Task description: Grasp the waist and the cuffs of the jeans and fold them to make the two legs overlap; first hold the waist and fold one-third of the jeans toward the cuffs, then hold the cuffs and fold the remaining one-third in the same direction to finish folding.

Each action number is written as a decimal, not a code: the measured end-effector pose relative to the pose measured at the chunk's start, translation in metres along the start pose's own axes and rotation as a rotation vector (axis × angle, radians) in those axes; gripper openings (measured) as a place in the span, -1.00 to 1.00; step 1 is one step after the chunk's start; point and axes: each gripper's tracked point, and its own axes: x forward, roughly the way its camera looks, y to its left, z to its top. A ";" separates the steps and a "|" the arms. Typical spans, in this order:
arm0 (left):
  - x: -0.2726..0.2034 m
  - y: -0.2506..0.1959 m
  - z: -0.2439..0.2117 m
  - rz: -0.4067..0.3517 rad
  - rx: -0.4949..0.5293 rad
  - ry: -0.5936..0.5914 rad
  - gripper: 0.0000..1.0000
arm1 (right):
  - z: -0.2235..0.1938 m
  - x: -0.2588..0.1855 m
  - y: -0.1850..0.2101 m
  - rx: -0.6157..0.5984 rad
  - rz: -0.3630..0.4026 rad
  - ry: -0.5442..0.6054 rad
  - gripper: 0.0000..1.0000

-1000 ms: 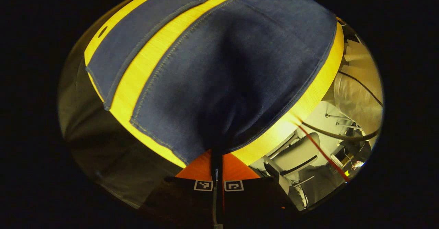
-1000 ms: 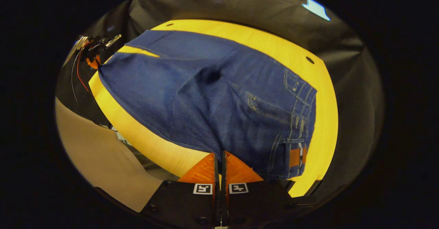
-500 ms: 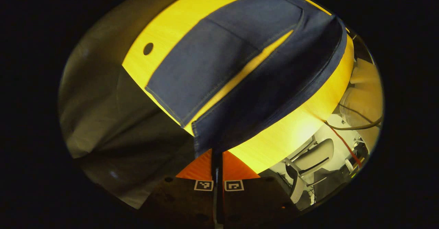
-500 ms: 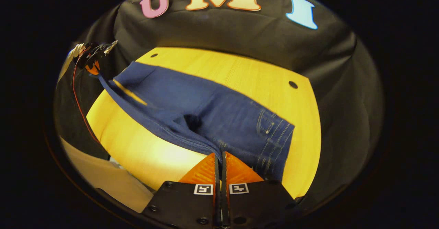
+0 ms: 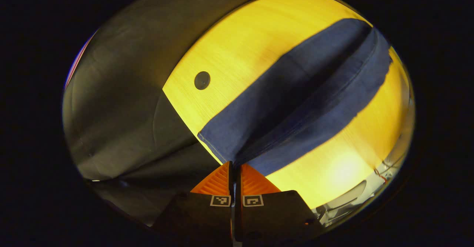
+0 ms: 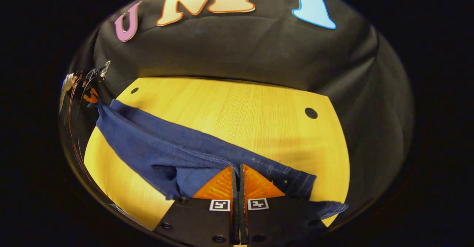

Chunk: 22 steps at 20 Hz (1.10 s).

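While both grippers' fingers pinch the jeans (image 6: 155, 147) tight above the worktop (image 6: 240, 106), uneven pulling could slip denim free, misaligning the legs.

The jeans (image 5: 296, 102) are matt woven denim, a soft cloth with stitched seams along the leg edge and paler thread at the waist end (image 6: 289, 180). The table (image 6: 244, 110) is pale wood with a fine straight grain and a smooth, faintly glossy finish that throws back a bright patch of light, and has dark round holes (image 5: 202, 80). The booth wall (image 6: 237, 50) is matt cloth, creased
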 end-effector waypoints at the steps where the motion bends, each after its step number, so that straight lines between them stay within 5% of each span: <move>1: 0.009 0.001 0.009 0.031 -0.031 -0.008 -1.00 | -0.002 0.017 0.001 0.016 0.003 0.015 -0.94; 7: 0.040 -0.005 0.041 0.170 -0.131 -0.052 -1.00 | -0.024 0.080 0.003 0.015 -0.002 0.098 -0.92; 10: 0.048 -0.003 0.039 0.227 -0.209 -0.077 -1.00 | -0.017 0.076 -0.003 0.056 0.011 0.086 -0.72; 11: 0.047 -0.007 0.040 0.227 -0.240 -0.093 -0.57 | -0.014 0.073 -0.008 0.068 0.012 0.075 -0.53; 14: 0.043 -0.003 0.030 0.287 -0.348 -0.154 1.00 | -0.005 0.056 -0.037 0.109 -0.013 0.024 0.93; 22: 0.037 -0.010 0.000 0.308 -0.674 -0.298 0.90 | -0.052 -0.020 -0.122 0.270 -0.150 -0.027 0.92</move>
